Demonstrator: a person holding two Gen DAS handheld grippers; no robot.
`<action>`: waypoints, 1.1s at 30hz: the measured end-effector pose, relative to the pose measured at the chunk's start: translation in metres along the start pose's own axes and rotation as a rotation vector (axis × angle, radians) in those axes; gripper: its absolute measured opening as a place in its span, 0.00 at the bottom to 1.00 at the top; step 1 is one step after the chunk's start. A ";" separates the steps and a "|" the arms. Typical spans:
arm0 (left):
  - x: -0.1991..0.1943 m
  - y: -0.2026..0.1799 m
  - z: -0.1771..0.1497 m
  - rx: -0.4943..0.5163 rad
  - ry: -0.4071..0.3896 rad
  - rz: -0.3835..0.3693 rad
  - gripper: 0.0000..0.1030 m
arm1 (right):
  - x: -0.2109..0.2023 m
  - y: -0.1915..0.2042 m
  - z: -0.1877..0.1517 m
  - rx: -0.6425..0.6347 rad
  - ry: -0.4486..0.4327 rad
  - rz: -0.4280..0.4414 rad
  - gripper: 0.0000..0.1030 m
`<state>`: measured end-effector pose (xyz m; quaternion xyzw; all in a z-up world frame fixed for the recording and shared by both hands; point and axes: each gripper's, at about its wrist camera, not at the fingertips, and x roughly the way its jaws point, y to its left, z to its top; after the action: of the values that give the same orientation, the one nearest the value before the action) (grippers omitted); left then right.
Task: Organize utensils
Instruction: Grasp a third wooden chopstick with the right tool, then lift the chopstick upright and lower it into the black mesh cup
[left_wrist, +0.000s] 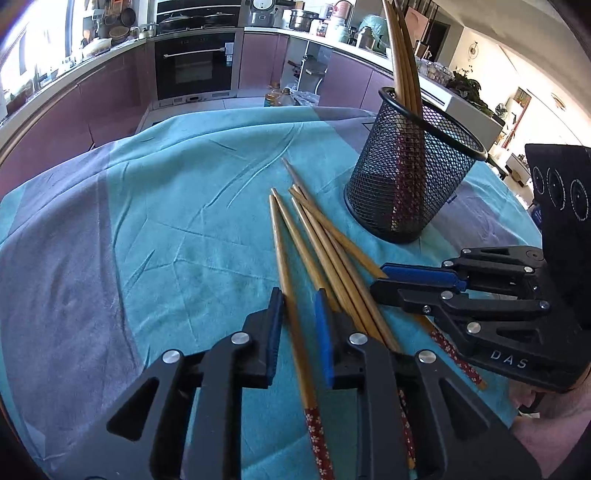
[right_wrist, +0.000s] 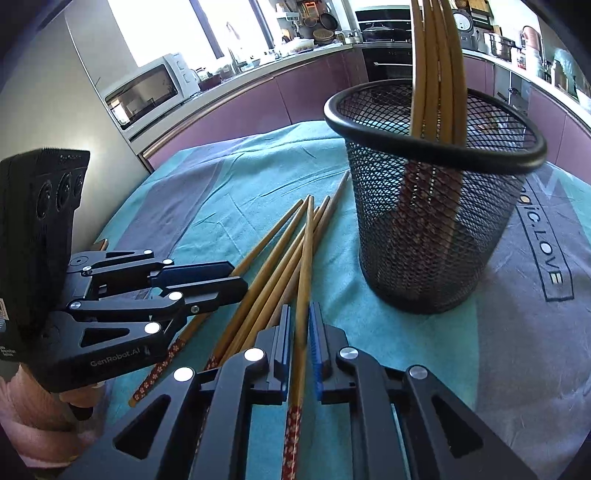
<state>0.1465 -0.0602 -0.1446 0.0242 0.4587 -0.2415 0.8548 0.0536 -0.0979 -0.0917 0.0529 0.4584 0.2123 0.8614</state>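
Lying fanned on the teal-and-grey cloth-covered table (left_wrist: 147, 229), loose bamboo chopsticks (left_wrist: 325, 254) sit at seven o'clock from the black wire-mesh cylindrical holder (left_wrist: 410, 177), which holds more upright. Left hand-held gripper (left_wrist: 295, 314) stands slightly parted around one chopstick, pads not pressing. Right hand-held gripper (right_wrist: 301, 325) nearly closes on another chopstick (right_wrist: 303, 280).

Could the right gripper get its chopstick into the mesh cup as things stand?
Probably yes: the mesh cup stands upright just ahead of the right gripper, its mouth only partly filled by standing chopsticks.
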 end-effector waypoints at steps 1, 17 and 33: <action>0.001 0.000 0.001 -0.001 0.000 0.000 0.17 | 0.000 0.000 0.001 -0.001 0.001 0.002 0.09; 0.000 0.001 -0.001 0.005 -0.002 0.044 0.11 | -0.034 -0.007 -0.007 -0.025 -0.058 0.040 0.06; -0.054 -0.010 0.008 0.000 -0.137 -0.030 0.07 | -0.100 -0.013 -0.003 -0.047 -0.216 0.062 0.06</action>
<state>0.1235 -0.0502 -0.0946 0.0008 0.3993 -0.2556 0.8805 0.0062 -0.1513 -0.0201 0.0693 0.3561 0.2427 0.8997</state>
